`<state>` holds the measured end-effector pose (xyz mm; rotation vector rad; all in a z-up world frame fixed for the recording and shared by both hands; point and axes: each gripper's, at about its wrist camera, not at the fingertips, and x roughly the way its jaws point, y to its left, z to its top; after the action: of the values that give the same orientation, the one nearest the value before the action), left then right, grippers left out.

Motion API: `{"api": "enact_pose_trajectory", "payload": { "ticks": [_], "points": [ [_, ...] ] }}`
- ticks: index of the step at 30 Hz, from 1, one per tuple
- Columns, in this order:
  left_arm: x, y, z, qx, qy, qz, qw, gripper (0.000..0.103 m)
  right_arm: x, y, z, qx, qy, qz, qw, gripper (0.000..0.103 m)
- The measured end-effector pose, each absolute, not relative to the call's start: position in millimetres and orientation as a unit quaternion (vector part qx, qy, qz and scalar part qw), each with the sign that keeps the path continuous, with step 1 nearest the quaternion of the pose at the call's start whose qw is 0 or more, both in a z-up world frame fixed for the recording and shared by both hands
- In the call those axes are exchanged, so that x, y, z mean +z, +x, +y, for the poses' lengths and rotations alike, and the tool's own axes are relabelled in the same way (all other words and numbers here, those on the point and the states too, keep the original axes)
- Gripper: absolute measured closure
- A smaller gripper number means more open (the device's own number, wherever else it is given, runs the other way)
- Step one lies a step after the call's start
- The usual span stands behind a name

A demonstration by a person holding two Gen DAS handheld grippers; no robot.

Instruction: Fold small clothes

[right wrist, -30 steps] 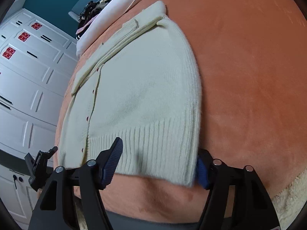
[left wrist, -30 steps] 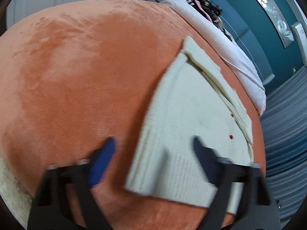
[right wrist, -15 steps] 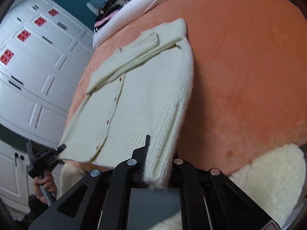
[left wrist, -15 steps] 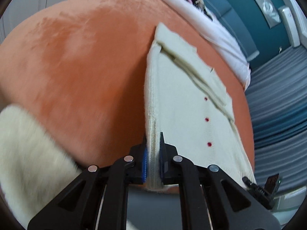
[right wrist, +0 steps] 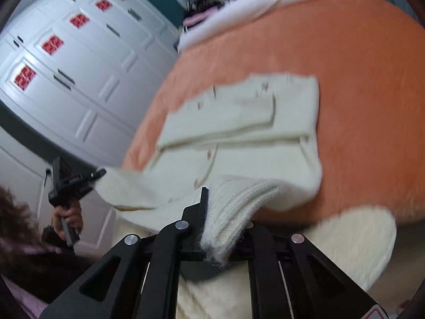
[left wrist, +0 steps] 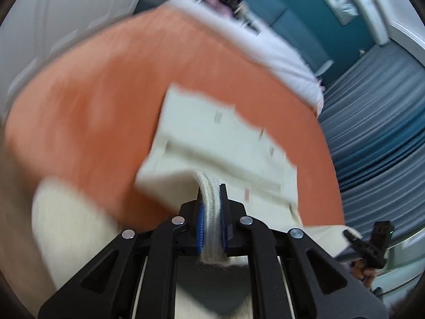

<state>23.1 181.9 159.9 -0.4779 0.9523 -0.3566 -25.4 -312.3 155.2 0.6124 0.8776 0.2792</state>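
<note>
1. The left hand-held gripper (left wrist: 211, 222) is seen closed tight on the ribbed hem of the cream cardigan (left wrist: 212, 143), the knit being pinched between its blue pads (left wrist: 200, 226).
2. From that grip the cardigan is stretched forward and away, its far part lying flat on the orange blanket (left wrist: 106, 101) of the bed; the view is blurred by motion.
3. A fluffy cream rug (left wrist: 66, 228) is seen at the near left edge of the blanket.
4. The right hand-held gripper (right wrist: 225, 228) is likewise clamped shut on the hem's other corner, a thick fold of ribbing being held between its jaws.
5. In the right wrist view the hem is lifted off the blanket (right wrist: 358, 79), with the folded sleeves lying across the cardigan (right wrist: 239, 122) farther off.
</note>
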Motion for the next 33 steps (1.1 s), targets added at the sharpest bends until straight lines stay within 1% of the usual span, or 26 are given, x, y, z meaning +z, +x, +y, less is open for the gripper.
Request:
{"api": "enact_pose_trajectory", "payload": {
  "ticks": [2,3,4,5,6,7,8,9,10,11,12,14,17,18,20,21,22,23,24,26,29,31,33],
  "points": [
    [149.2,76.6,164.2,-0.169,-0.222,0.430,0.859,0.089,124.7,22.9,-333.1,0.095,0.336,0.386,0.854,0.093],
    [137.8,99.3,152.7,-0.159,-0.216,0.423,0.865,0.079,109.6,38.2,-337.4,0.056,0.333,0.377,0.862,0.090],
    [125.0,117.3,146.6,-0.146,-0.209,0.421,0.870,0.059,94.7,54.3,-336.6,0.019,0.324,0.375,0.868,0.083],
    [109.1,133.5,142.3,-0.113,-0.198,0.420,0.878,0.051,82.9,69.5,-331.2,-0.017,0.315,0.383,0.868,0.077],
    [95.8,145.0,144.5,-0.073,-0.196,0.426,0.880,0.044,72.5,76.3,-328.0,-0.050,0.307,0.393,0.865,0.077],
    [84.5,150.8,144.5,-0.060,-0.208,0.438,0.873,0.044,66.6,76.8,-325.8,-0.059,0.309,0.394,0.864,0.076],
    [75.4,157.0,144.8,-0.062,-0.235,0.450,0.859,0.044,63.4,73.8,-324.4,-0.057,0.312,0.388,0.865,0.072],
    [69.9,156.2,150.1,-0.070,-0.258,0.451,0.852,0.038,61.4,68.9,-324.0,-0.055,0.310,0.380,0.870,0.064],
    [68.8,154.1,151.6,-0.075,-0.267,0.446,0.851,0.027,59.8,65.7,-323.8,-0.060,0.301,0.374,0.875,0.046],
    [67.7,151.7,151.0,-0.078,-0.265,0.438,0.856,0.022,58.7,64.1,-322.1,-0.064,0.285,0.371,0.881,0.038],
    [65.9,154.5,151.2,-0.081,-0.256,0.433,0.860,0.017,57.0,64.8,-320.4,-0.065,0.266,0.377,0.885,0.038],
    [58.4,165.9,141.5,-0.096,-0.223,0.443,0.863,0.017,49.7,72.1,-320.1,-0.072,0.239,0.400,0.882,0.038],
    [41.9,182.0,122.4,-0.108,-0.189,0.475,0.853,0.017,35.9,90.4,-322.2,-0.076,0.244,0.415,0.873,0.038],
    [33.7,189.2,116.2,-0.106,-0.182,0.485,0.849,0.017,30.5,98.5,-319.8,-0.079,0.243,0.419,0.871,0.038],
    [22.0,199.1,112.0,-0.100,-0.180,0.497,0.843,0.025,23.1,108.4,-316.6,-0.089,0.237,0.432,0.866,0.038],
    [16.8,202.5,109.1,-0.097,-0.176,0.505,0.840,0.045,17.3,114.5,-316.3,-0.090,0.234,0.440,0.862,0.038],
    [13.8,203.1,106.4,-0.099,-0.171,0.513,0.835,0.074,12.8,119.3,-314.9,-0.087,0.229,0.451,0.859,0.046],
    [10.5,204.9,105.6,-0.100,-0.167,0.520,0.832,0.086,9.3,123.4,-311.7,-0.076,0.222,0.462,0.855,0.080],
    [12.7,203.2,107.4,-0.106,-0.175,0.518,0.830,0.093,9.9,125.0,-307.3,-0.062,0.214,0.472,0.853,0.093],
    [33.3,194.4,113.0,-0.124,-0.191,0.493,0.840,0.096,34.4,115.2,-299.5,-0.032,0.209,0.436,0.875,0.094],
    [89.1,182.0,116.0,-0.156,-0.191,0.436,0.866,0.096,95.6,103.3,-300.2,0.005,0.225,0.351,0.909,0.095],
    [116.6,186.0,117.6,-0.162,-0.195,0.405,0.878,0.096,131.2,102.0,-305.9,0.008,0.226,0.299,0.927,0.095],
    [128.2,198.9,119.0,-0.146,-0.192,0.389,0.889,0.096,139.6,111.8,-316.7,-0.004,0.227,0.282,0.932,0.095]
  ]
}}
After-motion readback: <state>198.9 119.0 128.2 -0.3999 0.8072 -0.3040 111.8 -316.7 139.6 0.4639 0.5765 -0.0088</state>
